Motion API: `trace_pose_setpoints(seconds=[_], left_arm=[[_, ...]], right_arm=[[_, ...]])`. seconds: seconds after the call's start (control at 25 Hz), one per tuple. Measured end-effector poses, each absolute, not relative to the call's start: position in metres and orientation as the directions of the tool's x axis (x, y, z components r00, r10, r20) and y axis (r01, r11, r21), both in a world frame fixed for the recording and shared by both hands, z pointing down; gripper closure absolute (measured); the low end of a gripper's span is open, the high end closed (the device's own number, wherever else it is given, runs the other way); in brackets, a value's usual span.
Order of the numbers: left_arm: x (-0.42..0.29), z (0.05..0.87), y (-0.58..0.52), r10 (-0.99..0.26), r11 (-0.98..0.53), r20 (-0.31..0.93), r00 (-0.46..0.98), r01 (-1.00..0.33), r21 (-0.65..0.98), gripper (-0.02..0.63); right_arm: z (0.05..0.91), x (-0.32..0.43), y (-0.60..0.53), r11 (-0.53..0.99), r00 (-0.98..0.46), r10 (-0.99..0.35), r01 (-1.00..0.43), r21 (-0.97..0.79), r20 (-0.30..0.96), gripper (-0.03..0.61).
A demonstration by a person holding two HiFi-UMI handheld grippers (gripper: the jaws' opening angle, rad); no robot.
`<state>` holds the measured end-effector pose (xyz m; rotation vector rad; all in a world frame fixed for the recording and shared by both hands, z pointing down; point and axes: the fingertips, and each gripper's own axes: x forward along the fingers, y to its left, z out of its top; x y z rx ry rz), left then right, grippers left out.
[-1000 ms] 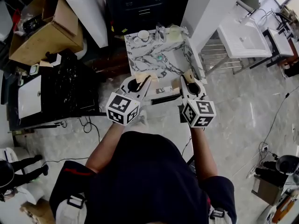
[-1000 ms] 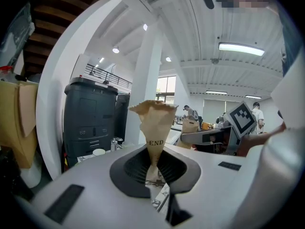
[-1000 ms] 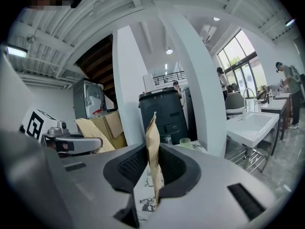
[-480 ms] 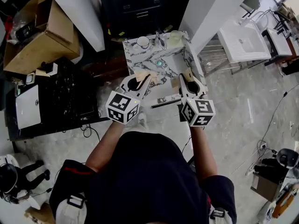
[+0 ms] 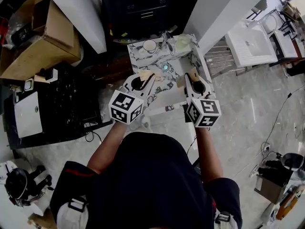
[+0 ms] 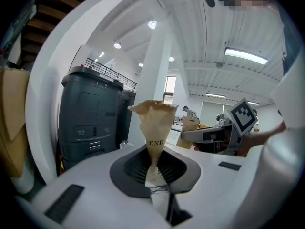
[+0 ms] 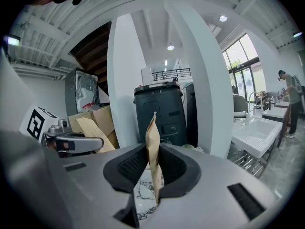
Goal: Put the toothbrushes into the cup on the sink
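We hold both tongs over the front half of the grey-veined white marble sink [image 5: 143,61], tips pointing to 12 o'clock in the head view. The left tongs [image 5: 149,76] are closed: in the left gripper view [image 6: 155,116] their tan paper-wrapped jaws meet, with nothing between them. The right tongs [image 5: 187,78] are closed too. In the right gripper view [image 7: 153,132] their tan pads lie flat together and grip nothing.

The white round cup [image 5: 149,46] stands on the sink's back rim, at 12 o'clock from the left tongs and well apart from them. A pale greenish translucent container [image 5: 182,41] sits on the same rim at 12 o'clock from the right tongs. The small teal drain plug [image 5: 165,67] lies in the basin between the two tongs. We cannot make out the toothbrushes in any view.

At 9 o'clock from the sink stands a black bench [image 5: 71,99], and at 10 o'clock an open brown cardboard box [image 5: 35,42]. At 2 o'clock is a white rectangular basin [image 5: 250,42]. A dark grey bin [image 7: 159,111] faces the right tongs.
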<state>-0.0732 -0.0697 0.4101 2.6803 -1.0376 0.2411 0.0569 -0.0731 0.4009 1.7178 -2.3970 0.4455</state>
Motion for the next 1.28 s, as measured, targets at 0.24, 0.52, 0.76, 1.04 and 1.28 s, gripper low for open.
trace_pose_setpoints(seconds=[0.24, 0.52, 0.76, 1.04, 1.28], left_arm=[[-0.084, 0.416, -0.09, -0.621, -0.719, 0.254, 0.741, -0.669, 0.192, 0.577], [-0.094, 0.427, -0.107, -0.609, -0.722, 0.267, 0.747, -0.661, 0.204, 0.577], [-0.097, 0.432, -0.116, -0.612, -0.714, 0.28, 0.74, -0.669, 0.206, 0.577], [-0.099, 0.44, -0.126, -0.637, -0.682, 0.3, 0.71, -0.7, 0.21, 0.577], [-0.096, 0.444, -0.141, -0.671, -0.643, 0.314, 0.672, -0.738, 0.205, 0.577]], right_arm=[[0.405, 0.044, -0.094, 0.291, -0.321, -0.893, -0.947, -0.139, 0.315, 0.491], [0.413, 0.034, -0.111, 0.284, -0.316, -0.888, -0.948, -0.144, 0.333, 0.491], [0.42, 0.03, -0.123, 0.298, -0.334, -0.877, -0.942, -0.154, 0.346, 0.491], [0.429, 0.029, -0.136, 0.331, -0.37, -0.858, -0.929, -0.168, 0.357, 0.491], [0.435, 0.031, -0.151, 0.374, -0.417, -0.831, -0.909, -0.186, 0.367, 0.491]])
